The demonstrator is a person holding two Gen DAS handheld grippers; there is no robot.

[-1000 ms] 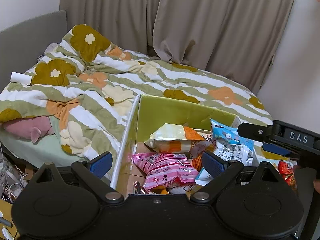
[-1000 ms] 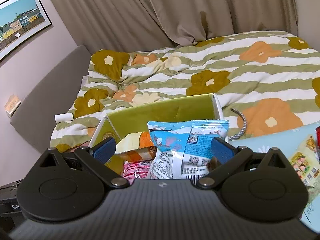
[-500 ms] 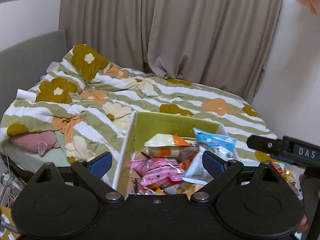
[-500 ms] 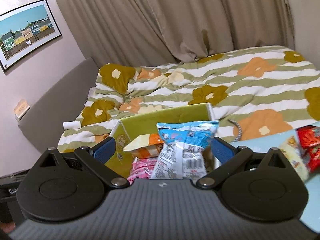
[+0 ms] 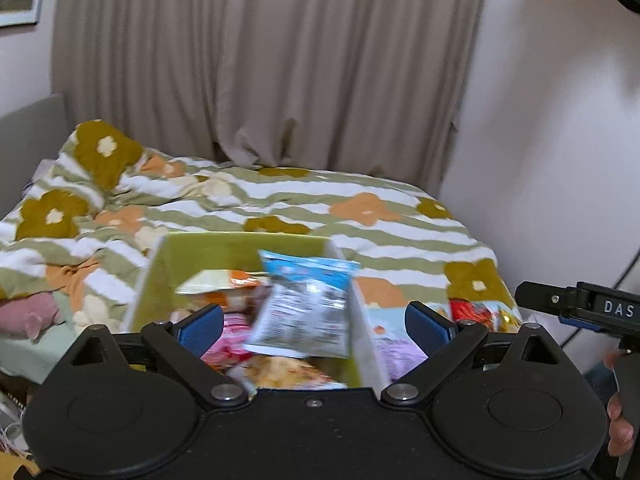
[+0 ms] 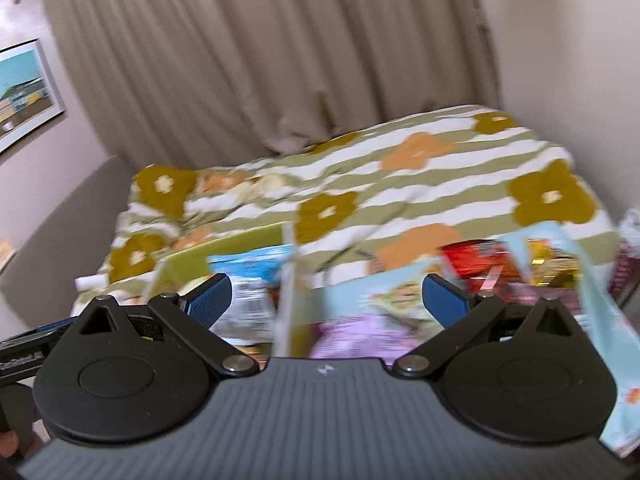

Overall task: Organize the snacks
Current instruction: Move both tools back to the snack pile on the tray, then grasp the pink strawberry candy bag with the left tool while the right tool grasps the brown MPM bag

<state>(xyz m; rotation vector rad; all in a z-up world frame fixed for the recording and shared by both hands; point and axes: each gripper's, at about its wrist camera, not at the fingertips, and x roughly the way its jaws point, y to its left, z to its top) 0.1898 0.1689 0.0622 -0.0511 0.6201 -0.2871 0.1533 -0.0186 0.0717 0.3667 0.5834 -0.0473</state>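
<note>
Left tool [image 5: 314, 324] wide open, holds nothing; right tool [image 6: 326, 302] also spread wide, empty. Green box [image 5: 240, 246] on bed [image 5: 360, 208], packed with snacks. Blue-white packet [image 5: 306, 304] perched on top of heap, leaning toward box's 3 o'clock wall. Risk: packet slides over wall, since nothing grips it. More snacks — red packet [image 6: 476, 262], gold packet [image 6: 556, 260] — on light-blue sheet [image 6: 400, 284] at 3 o'clock of box. Right view blurred; fast swing could clip box wall, tip pile.
</note>
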